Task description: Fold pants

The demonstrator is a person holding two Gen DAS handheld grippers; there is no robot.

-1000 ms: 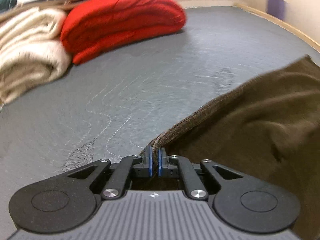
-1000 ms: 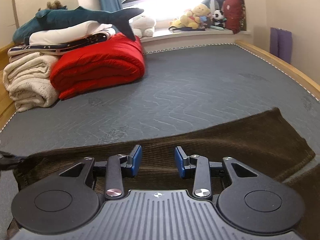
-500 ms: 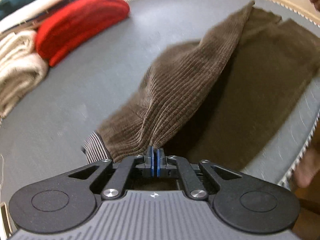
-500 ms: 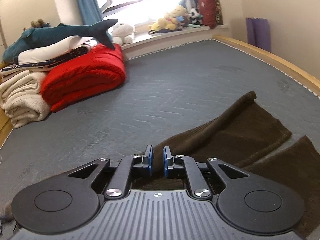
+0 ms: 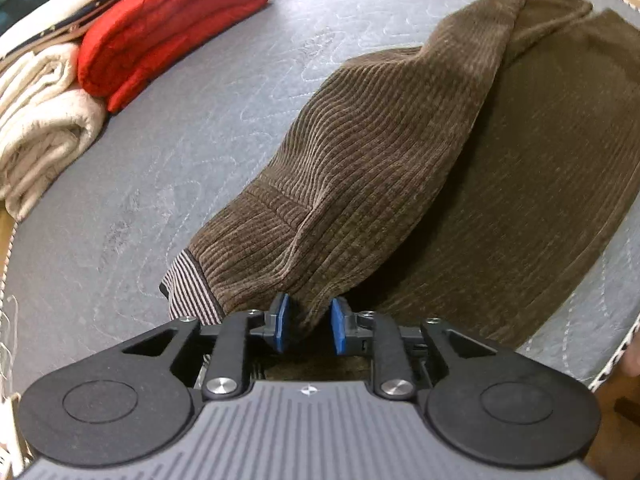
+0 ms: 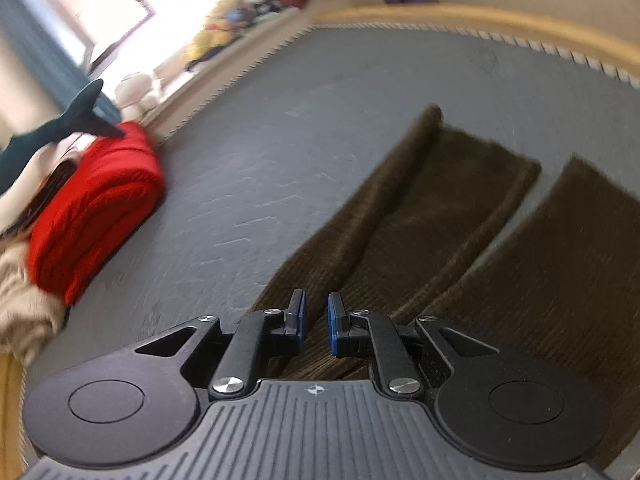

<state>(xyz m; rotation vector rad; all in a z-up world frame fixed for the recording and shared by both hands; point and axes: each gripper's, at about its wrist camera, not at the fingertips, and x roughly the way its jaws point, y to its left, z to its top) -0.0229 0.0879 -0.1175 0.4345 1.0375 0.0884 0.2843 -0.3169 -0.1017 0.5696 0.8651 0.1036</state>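
Observation:
Brown corduroy pants [image 5: 400, 152] lie on the grey mattress [image 5: 200, 128], one half folded over the other, with a striped inner waistband [image 5: 188, 284] showing at the near left. My left gripper [image 5: 308, 322] is open, its blue pads apart on either side of a fold of the pants' edge. In the right wrist view the pants [image 6: 440, 216] stretch away toward the far right. My right gripper [image 6: 316, 322] is slightly open, its pads apart just above the cloth; the view is blurred.
A folded red blanket [image 5: 168, 24] and cream blankets [image 5: 40, 120] are stacked at the far left of the mattress, with a plush shark [image 6: 52, 128] on top. A wooden bed frame [image 6: 480, 20] runs along the far edge. Plush toys sit on the windowsill [image 6: 232, 20].
My left gripper has opened and let go of the pants' edge after carrying it over the other half. My right gripper has opened a little and swung to the right.

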